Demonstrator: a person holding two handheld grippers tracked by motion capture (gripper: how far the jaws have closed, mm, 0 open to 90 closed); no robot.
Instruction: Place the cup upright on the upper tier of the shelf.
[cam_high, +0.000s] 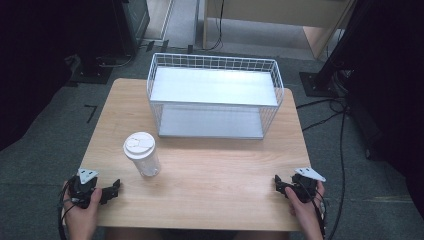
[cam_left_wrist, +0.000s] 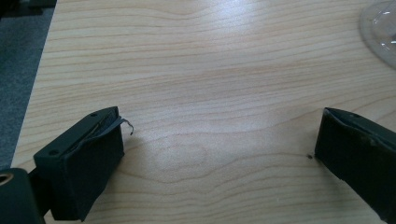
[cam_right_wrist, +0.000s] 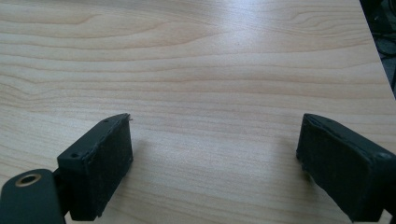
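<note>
A clear plastic cup with a white lid (cam_high: 141, 153) stands upright on the wooden table (cam_high: 210, 170), left of centre. Its base edge (cam_left_wrist: 379, 28) shows at the top right of the left gripper view. Behind it sits a white wire basket (cam_high: 215, 95) with two flat shelves. My left gripper (cam_high: 111, 191) rests at the table's front left corner, open, with bare wood between its jaws. My right gripper (cam_high: 280, 185) lies at the front right corner, also open and holding nothing. In their own views the left gripper (cam_left_wrist: 219, 140) and right gripper (cam_right_wrist: 215, 144) hang low over the tabletop.
Dark grey carpet surrounds the table. Black stands and cables (cam_high: 330, 107) lie on the floor to the right and back left. A wooden cabinet (cam_high: 280, 15) stands beyond the basket. Bare wood stretches between the cup and my right gripper.
</note>
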